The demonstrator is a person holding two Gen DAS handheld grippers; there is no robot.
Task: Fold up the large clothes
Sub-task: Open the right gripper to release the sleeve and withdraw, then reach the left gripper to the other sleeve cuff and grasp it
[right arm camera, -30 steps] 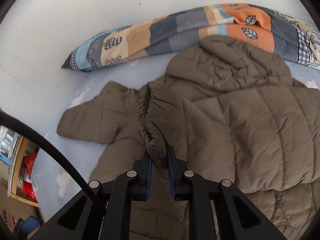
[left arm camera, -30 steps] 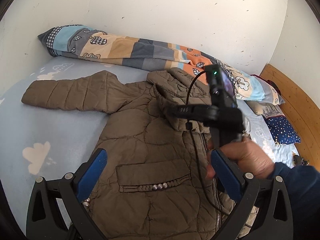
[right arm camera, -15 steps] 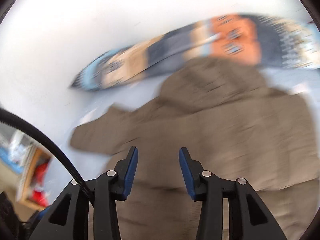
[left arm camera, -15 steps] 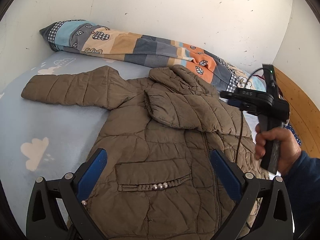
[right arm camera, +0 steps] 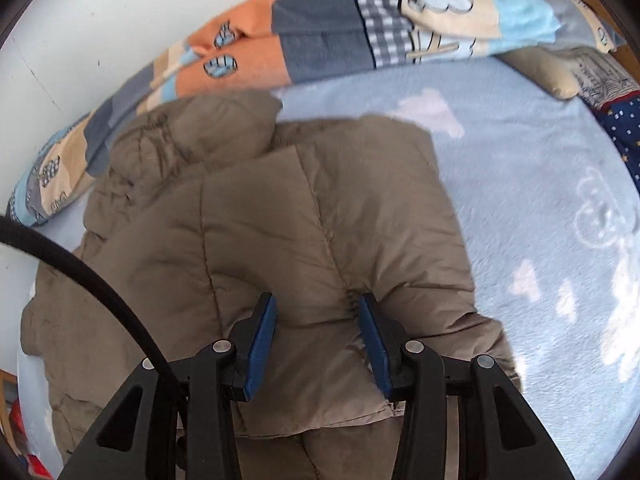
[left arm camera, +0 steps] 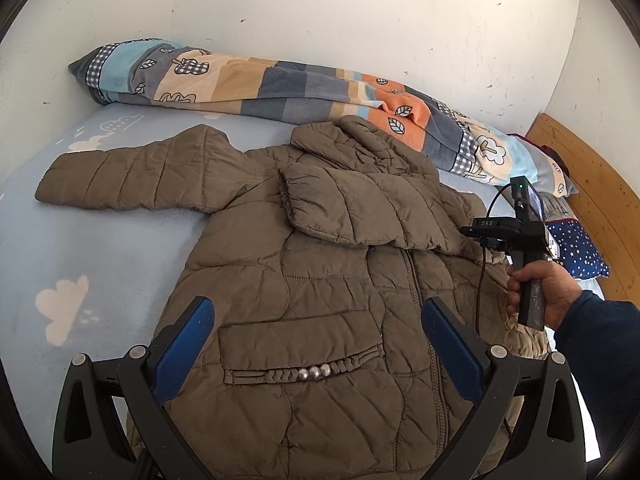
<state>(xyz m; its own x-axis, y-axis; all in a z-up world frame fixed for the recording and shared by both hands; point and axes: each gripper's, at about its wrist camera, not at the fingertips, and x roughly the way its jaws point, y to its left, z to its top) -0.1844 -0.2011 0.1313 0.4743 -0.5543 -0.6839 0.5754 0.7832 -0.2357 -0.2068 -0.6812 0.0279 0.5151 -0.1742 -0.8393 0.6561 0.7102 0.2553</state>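
Note:
A brown quilted jacket [left arm camera: 320, 272] lies front up on the light blue bed [left arm camera: 100, 248]. Its right sleeve [left arm camera: 360, 208] is folded across the chest; its left sleeve [left arm camera: 132, 176] lies spread out to the left. My left gripper [left arm camera: 318, 320] is open and empty above the jacket's lower front, near the pocket with pearl beads [left arm camera: 316, 372]. My right gripper [right arm camera: 316, 312] is open and empty just above the folded sleeve [right arm camera: 300, 216] near the shoulder. It also shows in the left wrist view [left arm camera: 516, 232], held in a hand at the jacket's right edge.
A rolled patchwork blanket [left arm camera: 280, 84] lies along the white wall behind the jacket. Pillows [left arm camera: 576, 248] and a wooden headboard [left arm camera: 592, 184] are at the right. Bare blue sheet [right arm camera: 540, 208] lies right of the jacket.
My right gripper let go of the sleeve cuff, opened, and drew back to the right, to the jacket's right shoulder. The sleeve now lies folded across the chest. The left gripper stayed open.

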